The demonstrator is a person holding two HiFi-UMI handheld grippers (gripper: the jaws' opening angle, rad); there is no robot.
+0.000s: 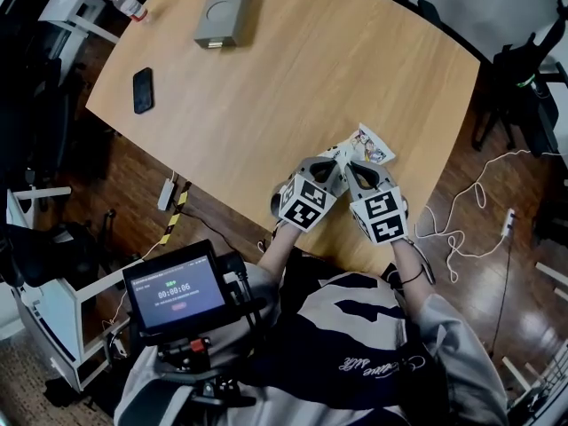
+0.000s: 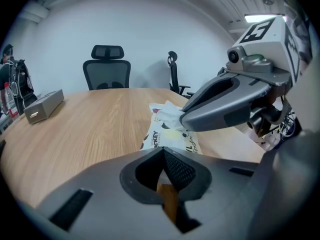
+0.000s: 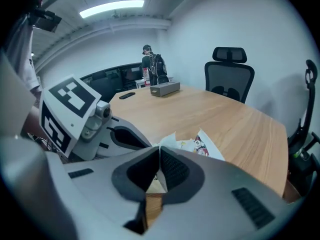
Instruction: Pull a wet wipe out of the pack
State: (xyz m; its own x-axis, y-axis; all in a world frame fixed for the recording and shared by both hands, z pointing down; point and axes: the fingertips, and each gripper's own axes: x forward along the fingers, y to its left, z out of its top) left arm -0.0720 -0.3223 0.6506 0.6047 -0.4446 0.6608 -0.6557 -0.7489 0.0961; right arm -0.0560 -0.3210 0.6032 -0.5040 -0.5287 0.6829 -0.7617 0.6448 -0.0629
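Note:
The printed wet wipe pack (image 1: 373, 145) (image 2: 169, 140) (image 3: 209, 147) lies on the wooden table (image 1: 293, 78) near its front right edge. A crumpled white wipe (image 2: 167, 111) (image 3: 169, 140) sticks up from the pack's top. My right gripper (image 1: 351, 169) (image 2: 182, 120) (image 3: 159, 150) is shut on that wipe, which shows just above its tips. My left gripper (image 1: 334, 167) (image 2: 162, 151) is shut at the pack's near end, which runs in under its tips. The two grippers sit side by side, almost touching.
A black phone (image 1: 143, 90) and a grey box (image 1: 224, 11) (image 2: 44, 105) (image 3: 165, 89) lie far across the table. A bottle (image 1: 127, 4) stands off the far left corner. Office chairs (image 2: 106, 66) (image 3: 229, 76) stand round the table, and a person (image 3: 152, 66) stands beyond it.

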